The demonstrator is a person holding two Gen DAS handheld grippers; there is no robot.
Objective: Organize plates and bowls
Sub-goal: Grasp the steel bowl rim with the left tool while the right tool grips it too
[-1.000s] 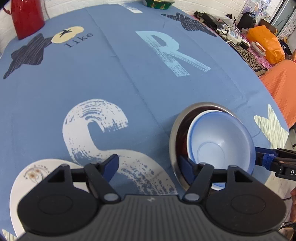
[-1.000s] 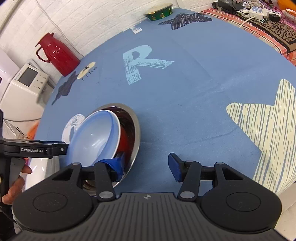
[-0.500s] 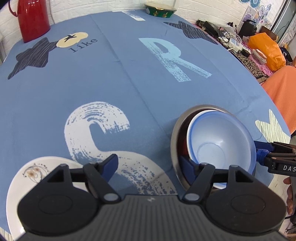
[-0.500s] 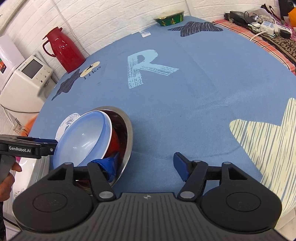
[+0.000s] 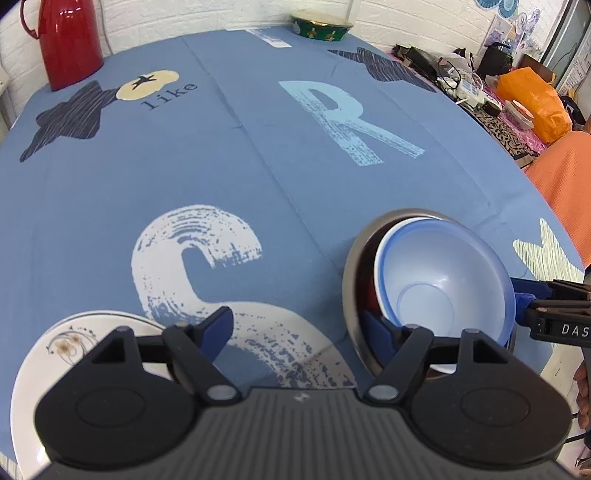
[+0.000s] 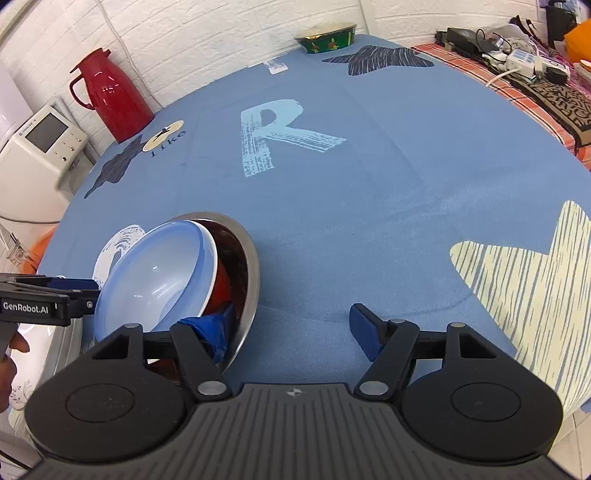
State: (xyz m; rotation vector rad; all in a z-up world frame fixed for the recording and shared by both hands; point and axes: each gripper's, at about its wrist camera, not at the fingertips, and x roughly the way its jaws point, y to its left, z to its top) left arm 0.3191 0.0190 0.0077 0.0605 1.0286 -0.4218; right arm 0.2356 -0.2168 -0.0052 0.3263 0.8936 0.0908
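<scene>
**Kid:** Where are the bowls?

**Friend:** They sit in a stack near the front edge of the bench (image 5: 258,177). A shiny metal bowl (image 5: 356,258) is on the bottom. A red bowl (image 6: 221,280) is inside it, and a light blue bowl (image 5: 443,280) sits on top, tipped to one side.

**Kid:** And the plate?

**Friend:** The white plate (image 5: 70,339) lies flat at the front left edge, well apart from the stack. It has a small brown flower painted on it.

**Kid:** What are the jaws doing?

**Friend:** The left gripper (image 5: 299,325) has its jaws wide apart. One finger hangs just past the plate. The other finger dips inside the rim of the metal bowl, next to the blue bowl. I cannot tell if it touches. The right gripper (image 6: 291,325) has its jaws wide too. One finger is inside the metal bowl by the red one. The other finger hangs over bare blue cloth (image 6: 369,206).

**Kid:** Is there room to move?

**Friend:** Lots. The middle of the bench is open, over the big S and R letters. A red jug (image 5: 68,40) and a green dish (image 5: 321,27) stand far off at the back edge.
</scene>
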